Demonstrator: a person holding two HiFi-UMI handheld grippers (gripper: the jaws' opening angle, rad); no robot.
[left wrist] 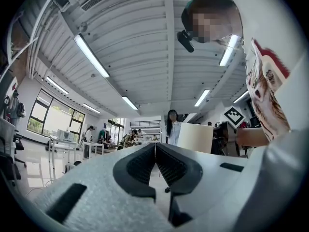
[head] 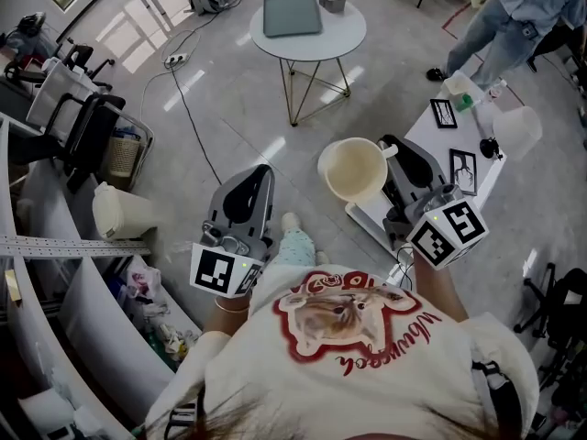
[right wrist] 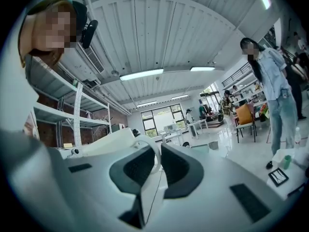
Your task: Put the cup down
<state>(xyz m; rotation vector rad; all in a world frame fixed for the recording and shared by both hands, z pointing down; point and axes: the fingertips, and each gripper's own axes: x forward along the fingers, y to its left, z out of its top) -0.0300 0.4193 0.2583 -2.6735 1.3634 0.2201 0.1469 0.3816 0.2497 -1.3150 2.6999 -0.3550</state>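
Observation:
A cream cup [head: 353, 170] with a side handle hangs in the air over the floor, its mouth tipped toward me. My right gripper [head: 393, 157] is shut on the cup's handle [right wrist: 155, 154], and the cup's body [right wrist: 108, 141] shows to the left of the jaws. My left gripper [head: 261, 174] is held up at the left, apart from the cup. Its jaws [left wrist: 155, 148] are shut with nothing between them. The cup [left wrist: 195, 138] also shows beyond them at the right in the left gripper view.
A white rectangular table [head: 426, 134] with two picture frames [head: 463, 170] and a clear cup [head: 516, 131] stands just right of the held cup. A round table [head: 344, 35] carries a grey tray [head: 293, 14]. A person [head: 514, 16] stands at the back right. Shelving [head: 64, 246] runs along the left.

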